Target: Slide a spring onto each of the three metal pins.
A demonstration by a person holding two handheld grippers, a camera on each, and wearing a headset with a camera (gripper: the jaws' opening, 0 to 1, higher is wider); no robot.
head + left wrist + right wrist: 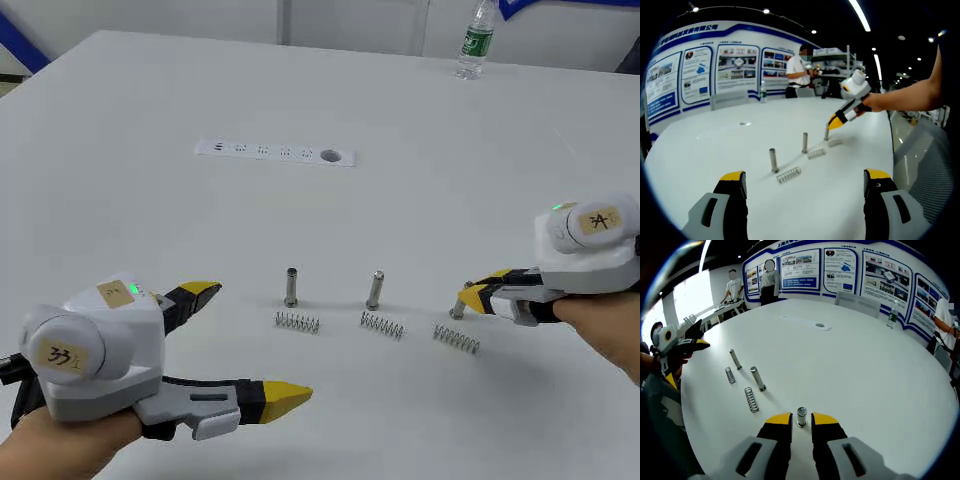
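Three metal pins stand upright in a row on the white table: left pin (291, 286), middle pin (375, 290), right pin (457, 310). A spring lies flat in front of each: left spring (297, 321), middle spring (382, 325), right spring (456, 339). My right gripper (478, 290) has its tips at the right pin (801, 417), one jaw on each side with a slim gap, so it is narrowly open. My left gripper (243, 342) hovers wide open and holds nothing, near the table's front left, short of the left spring (788, 174).
A white socket strip (275, 152) is set into the table farther back. A water bottle (476, 40) stands at the far edge. People (771, 282) stand beyond the table, in front of wall posters.
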